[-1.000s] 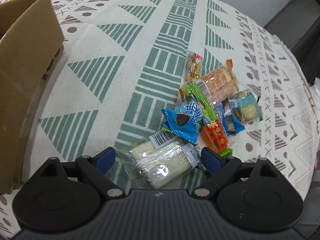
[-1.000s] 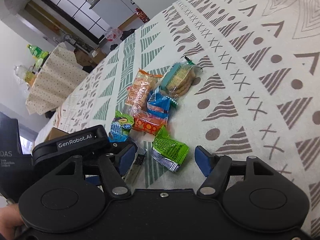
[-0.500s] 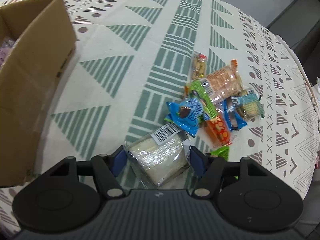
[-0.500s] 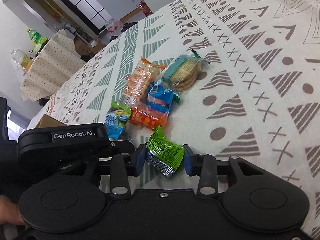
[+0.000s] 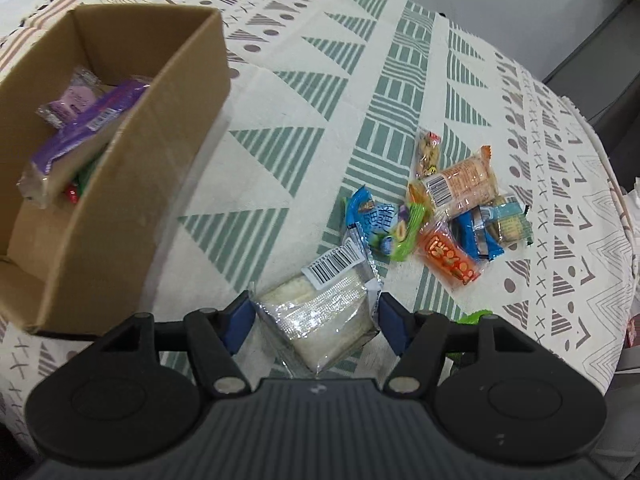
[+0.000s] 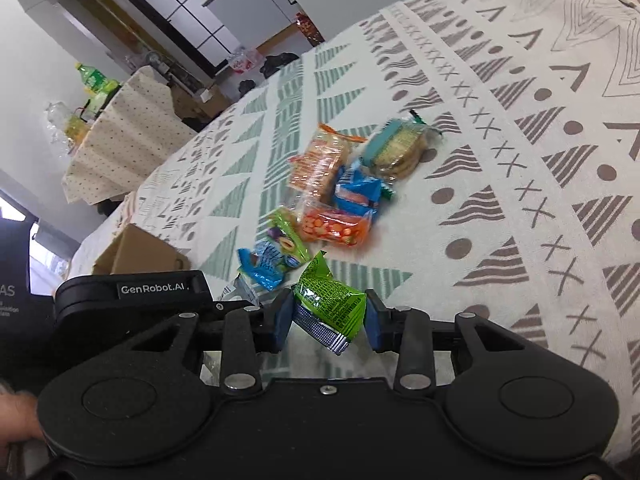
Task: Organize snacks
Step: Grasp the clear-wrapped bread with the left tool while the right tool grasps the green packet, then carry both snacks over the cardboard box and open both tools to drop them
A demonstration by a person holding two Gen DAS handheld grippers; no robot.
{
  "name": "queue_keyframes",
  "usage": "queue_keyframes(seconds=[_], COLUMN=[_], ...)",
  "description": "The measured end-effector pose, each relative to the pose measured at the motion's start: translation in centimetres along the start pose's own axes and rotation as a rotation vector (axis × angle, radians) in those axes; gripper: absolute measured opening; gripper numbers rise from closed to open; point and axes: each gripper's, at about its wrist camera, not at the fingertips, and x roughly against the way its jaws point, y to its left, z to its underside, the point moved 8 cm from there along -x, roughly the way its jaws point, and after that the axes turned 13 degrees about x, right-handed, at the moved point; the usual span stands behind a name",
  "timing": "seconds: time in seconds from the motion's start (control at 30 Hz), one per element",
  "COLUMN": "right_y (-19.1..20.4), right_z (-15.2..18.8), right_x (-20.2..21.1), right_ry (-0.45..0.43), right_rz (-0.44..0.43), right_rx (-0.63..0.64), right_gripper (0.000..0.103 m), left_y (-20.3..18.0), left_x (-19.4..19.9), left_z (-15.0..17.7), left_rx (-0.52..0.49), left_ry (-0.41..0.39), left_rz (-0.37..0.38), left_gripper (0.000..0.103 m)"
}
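Note:
My left gripper (image 5: 316, 320) is shut on a clear packet of white rice cakes (image 5: 320, 316) with a barcode label, lifted above the cloth. My right gripper (image 6: 326, 316) is shut on a green snack packet (image 6: 330, 304), also lifted. A pile of snacks lies on the patterned tablecloth: an orange cracker pack (image 5: 460, 184), a blue packet (image 5: 372, 220), an orange candy packet (image 5: 448, 258) and a teal biscuit pack (image 6: 394, 148). An open cardboard box (image 5: 168, 128) stands to the left, with a purple packet (image 5: 84, 120) and other snacks inside.
The table's round edge (image 5: 616, 200) falls away at the right. The left gripper's body (image 6: 132, 292) sits just left of my right gripper. A second table with bottles (image 6: 92, 92) stands across the room.
Both grippers closed on their packets and lifted them off the cloth. The left view rose and swung left, so the box's inside now shows.

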Motion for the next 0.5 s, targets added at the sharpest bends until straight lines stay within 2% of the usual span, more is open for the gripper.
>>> queue_keyframes(seconds=[0.5], right_y=[2.3], right_z=[-0.4], right_x=[3.8], right_ry=[-0.064], right_rz=[-0.016], right_rx=[0.036], right_gripper=[0.037], left_y=[2.2], left_x=[4.3], left_z=[-1.0], left_rx=[0.049], left_ry=[-0.061], left_rz=[0.034], left_gripper=[0.065])
